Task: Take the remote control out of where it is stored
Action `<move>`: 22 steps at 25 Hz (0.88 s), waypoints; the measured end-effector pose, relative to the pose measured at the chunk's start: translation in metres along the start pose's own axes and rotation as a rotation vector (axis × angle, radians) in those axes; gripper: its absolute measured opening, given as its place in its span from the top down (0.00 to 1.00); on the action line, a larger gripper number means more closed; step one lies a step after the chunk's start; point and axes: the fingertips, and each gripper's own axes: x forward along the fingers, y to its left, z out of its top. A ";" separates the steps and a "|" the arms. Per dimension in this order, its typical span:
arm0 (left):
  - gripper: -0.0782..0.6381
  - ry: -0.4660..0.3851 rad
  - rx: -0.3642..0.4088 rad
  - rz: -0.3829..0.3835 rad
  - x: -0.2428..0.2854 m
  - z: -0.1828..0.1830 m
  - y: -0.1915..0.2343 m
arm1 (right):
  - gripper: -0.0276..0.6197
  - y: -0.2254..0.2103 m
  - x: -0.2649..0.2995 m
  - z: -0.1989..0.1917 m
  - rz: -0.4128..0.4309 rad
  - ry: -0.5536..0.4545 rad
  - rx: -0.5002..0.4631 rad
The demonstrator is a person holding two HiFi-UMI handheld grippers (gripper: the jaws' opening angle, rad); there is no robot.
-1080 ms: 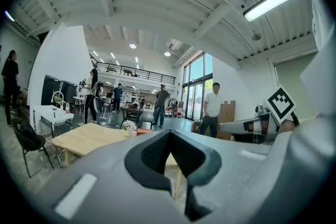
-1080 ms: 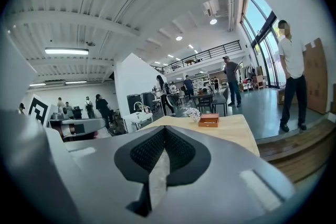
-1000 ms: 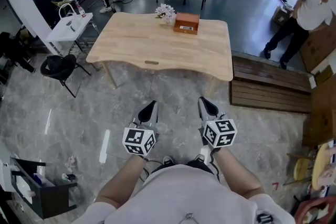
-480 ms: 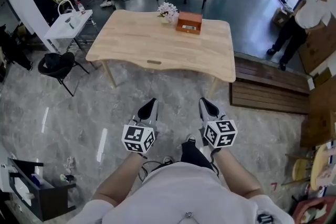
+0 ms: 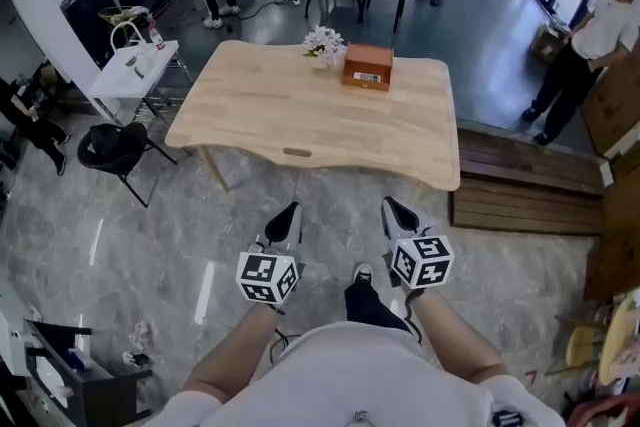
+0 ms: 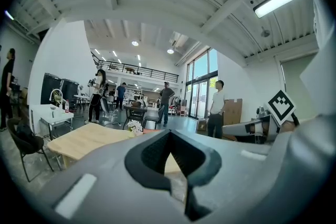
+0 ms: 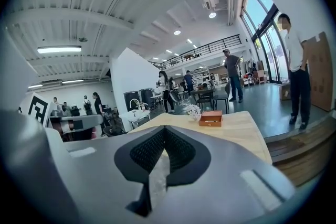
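Grey marble floor is spread across the lower half of the head view, and a pale wooden table is set above the middle of the frame. Near its far edge, upper centre, an orange-brown box is seen closed, with a small bunch of white flowers just beside it on the left. The remote control itself cannot be made out in any view. Below the table, well apart from it, the left gripper and the right gripper are held side by side, pointed toward the table. Both pairs of jaws are pressed together, with nothing caught between them. At upper right a person is seen standing.
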 end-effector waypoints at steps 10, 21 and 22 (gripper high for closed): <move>0.89 0.005 0.004 0.047 0.120 0.032 0.022 | 0.91 -0.078 0.090 0.061 0.045 -0.008 0.016; 0.89 0.002 0.015 0.083 0.238 0.052 0.047 | 0.91 -0.158 0.177 0.092 0.074 0.013 0.033; 0.89 0.000 0.015 0.089 0.244 0.055 0.050 | 0.91 -0.163 0.184 0.096 0.078 0.010 0.032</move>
